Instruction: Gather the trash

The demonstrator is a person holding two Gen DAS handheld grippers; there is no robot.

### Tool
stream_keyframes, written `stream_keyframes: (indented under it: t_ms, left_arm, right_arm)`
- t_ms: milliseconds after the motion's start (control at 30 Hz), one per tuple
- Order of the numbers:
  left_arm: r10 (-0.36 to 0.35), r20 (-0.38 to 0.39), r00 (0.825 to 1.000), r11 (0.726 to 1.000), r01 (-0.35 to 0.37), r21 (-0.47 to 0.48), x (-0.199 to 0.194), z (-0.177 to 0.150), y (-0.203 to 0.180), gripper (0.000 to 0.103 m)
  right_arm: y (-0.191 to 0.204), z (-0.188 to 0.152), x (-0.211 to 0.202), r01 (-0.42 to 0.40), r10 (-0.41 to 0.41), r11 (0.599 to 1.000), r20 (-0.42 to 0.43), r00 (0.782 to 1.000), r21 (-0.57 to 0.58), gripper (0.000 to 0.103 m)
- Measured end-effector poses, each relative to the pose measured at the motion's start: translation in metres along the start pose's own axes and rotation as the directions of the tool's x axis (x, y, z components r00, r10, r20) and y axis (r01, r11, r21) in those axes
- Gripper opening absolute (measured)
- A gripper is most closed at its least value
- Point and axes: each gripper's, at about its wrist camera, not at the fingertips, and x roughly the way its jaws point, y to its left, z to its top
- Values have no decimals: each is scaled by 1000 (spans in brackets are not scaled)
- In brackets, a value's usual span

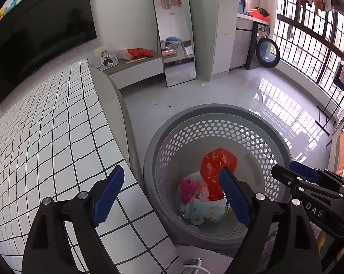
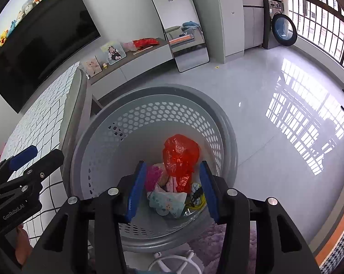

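A round grey perforated basket [image 1: 217, 114] stands on the floor beside the table; it also shows in the right wrist view [image 2: 149, 96]. Inside lie a red plastic bag [image 1: 217, 164] [image 2: 179, 153], a pink wrapper [image 1: 187, 188] [image 2: 152, 177] and a pale printed packet [image 1: 206, 210] [image 2: 167, 202]. My left gripper [image 1: 172, 194] is open and empty, over the table edge and the basket's left rim. My right gripper [image 2: 172, 189] is open and empty above the basket. Each gripper shows in the other's view, the right [image 1: 308, 182], the left [image 2: 28, 162].
A table with a white grid cloth [image 1: 46, 137] lies left of the basket. A TV [image 1: 35, 34], a low cabinet [image 1: 135, 68] with a photo and red items, a leaning mirror [image 1: 176, 34], a washing machine [image 1: 266, 50] and barred windows surround the glossy floor [image 1: 217, 86].
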Motion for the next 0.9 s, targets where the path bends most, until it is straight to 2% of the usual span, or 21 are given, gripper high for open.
stream_keyframes:
  t_ms: [200, 300, 433, 900]
  left_arm:
    - [10, 5, 1000, 1000, -10, -11, -3, -1, 4, 88]
    - [17, 12, 1000, 1000, -17, -19, -5, -1, 6, 93]
    - [26, 17, 1000, 999, -26, -24, -8, -1, 8, 95]
    - [47, 18, 999, 998, -46, -33, -11, -3, 12, 96]
  right_arm:
    - [3, -1, -3, 16, -16, 1000, 14, 1000, -1, 53]
    - [4, -2, -6, 19, -19, 1000, 23, 1000, -1, 54]
    - [7, -3, -10, 31, -30, 1000, 39, 999, -8, 64]
    - [7, -5, -14, 43, -43, 999, 43, 998, -9, 67]
